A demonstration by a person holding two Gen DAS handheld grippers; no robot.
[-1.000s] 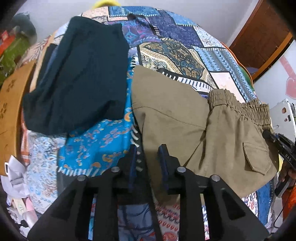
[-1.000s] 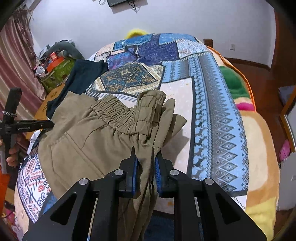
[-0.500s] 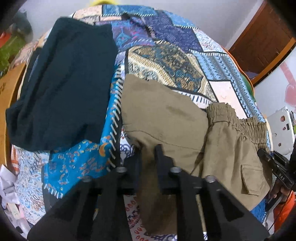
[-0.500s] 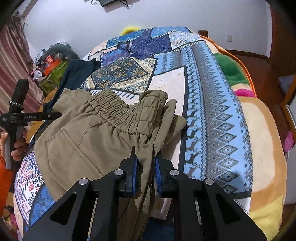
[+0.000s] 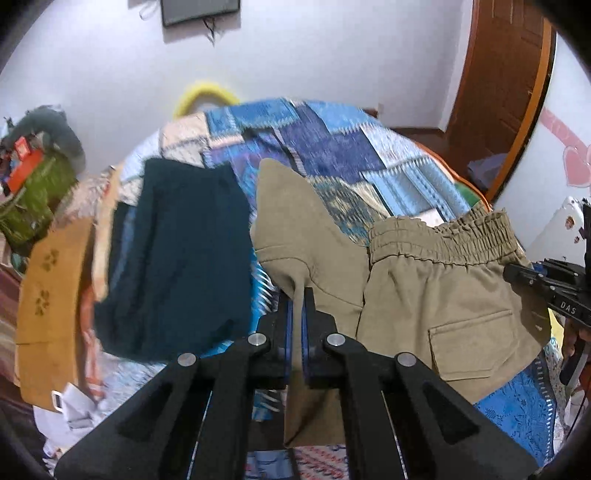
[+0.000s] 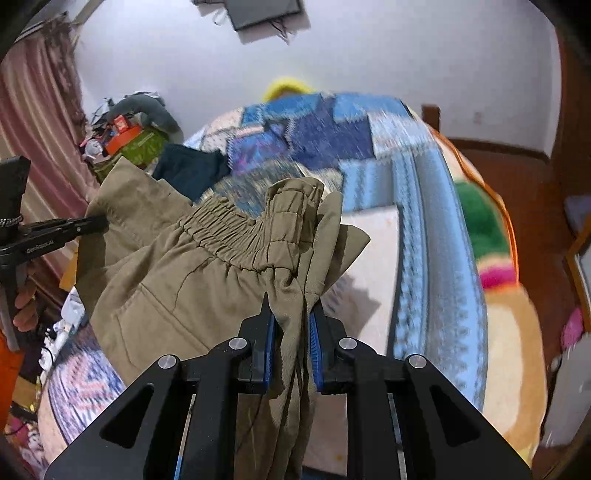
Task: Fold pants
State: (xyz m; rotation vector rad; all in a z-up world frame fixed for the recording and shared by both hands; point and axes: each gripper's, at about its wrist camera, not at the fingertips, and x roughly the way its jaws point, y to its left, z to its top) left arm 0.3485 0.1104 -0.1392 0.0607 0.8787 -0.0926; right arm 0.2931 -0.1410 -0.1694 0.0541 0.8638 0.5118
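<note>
Pants: olive-khaki pants [image 5: 436, 295] hang lifted above the bed, stretched between my two claws, elastic waistband on top, flap pocket facing my left camera.
Left claw: my left claw [image 5: 295, 306] is clenched on a folded edge of the pants, the cloth rising to a peak beyond its tips; a flap hangs below it.
Right claw: my right claw [image 6: 291, 314] is clamped on a thick bunch of the waistband end, with folds drooping between and under its fingers.
Bed: a bed with a blue patchwork cover [image 6: 424, 206] lies under the pants and runs to the far wall.
Dark garment: a dark teal garment [image 5: 177, 258] lies flat on the bed's left side, just beside the hanging pants, apart from them.
Left clutter: a green bag with an orange box [image 6: 136, 142] sits at the bed's far left, by a pink curtain [image 6: 40, 122].
Blocking view: the raised pants hide the near middle of the bed in both views.
Far wall: a dark screen [image 5: 199, 11] hangs on the white wall; a yellow object [image 5: 207, 94] peeks over the bed's far edge.
Right side: a wooden door [image 5: 509, 85] stands to the right.
</note>
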